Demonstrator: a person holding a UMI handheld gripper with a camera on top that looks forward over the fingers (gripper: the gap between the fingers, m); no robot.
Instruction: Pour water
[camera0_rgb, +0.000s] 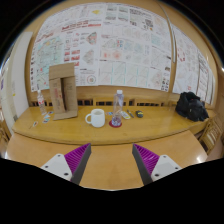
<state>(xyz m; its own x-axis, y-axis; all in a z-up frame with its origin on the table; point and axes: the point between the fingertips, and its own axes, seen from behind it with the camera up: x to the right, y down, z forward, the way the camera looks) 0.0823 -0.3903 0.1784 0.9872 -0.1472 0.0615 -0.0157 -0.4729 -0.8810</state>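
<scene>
A clear plastic water bottle (119, 104) stands upright on the far wooden table (150, 126), with a white mug (96, 118) just to its left. My gripper (112, 162) is open and empty, well back from both, over the nearer table. Its two fingers, one showing its purple pad (74, 159), stand wide apart with only bare wood between them.
A tall cardboard box (63, 92) stands at the table's left, small items beside it. A small dark object (139, 114) lies right of the bottle. A black bag (192, 106) sits at the far right. Paper sheets cover the wall (120, 45) behind.
</scene>
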